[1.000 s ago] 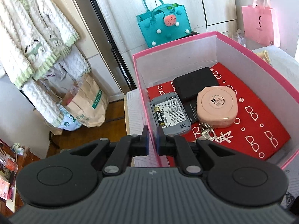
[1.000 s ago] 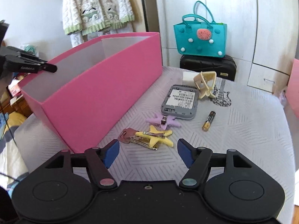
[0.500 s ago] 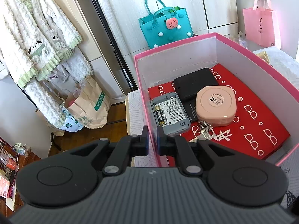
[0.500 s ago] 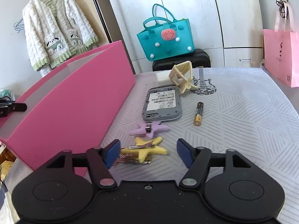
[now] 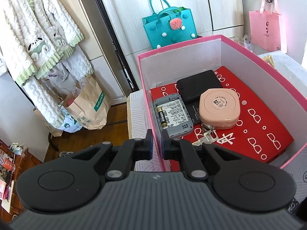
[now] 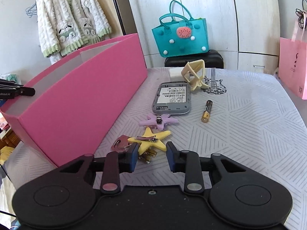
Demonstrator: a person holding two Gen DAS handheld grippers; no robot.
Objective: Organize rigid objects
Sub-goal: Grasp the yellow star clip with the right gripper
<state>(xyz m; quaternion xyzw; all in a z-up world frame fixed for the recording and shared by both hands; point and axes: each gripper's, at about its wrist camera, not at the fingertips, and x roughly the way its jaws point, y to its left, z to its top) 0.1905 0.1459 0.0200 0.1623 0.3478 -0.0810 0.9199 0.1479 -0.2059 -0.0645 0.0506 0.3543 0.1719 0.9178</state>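
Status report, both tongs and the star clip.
Left tongs shut on pink box wall. Right tongs closing around yellow star clip, not gripping yet. Keys underneath it.

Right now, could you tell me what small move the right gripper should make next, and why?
Probably ease forward and finish closing on the yellow star clip. The right gripper has just been closing, yet its pads don't touch the clip, which lies at their tips, atop the keys. The left gripper pinches the pink box wall.

The right gripper fingers have been closing around the yellow star clip; now nearer.
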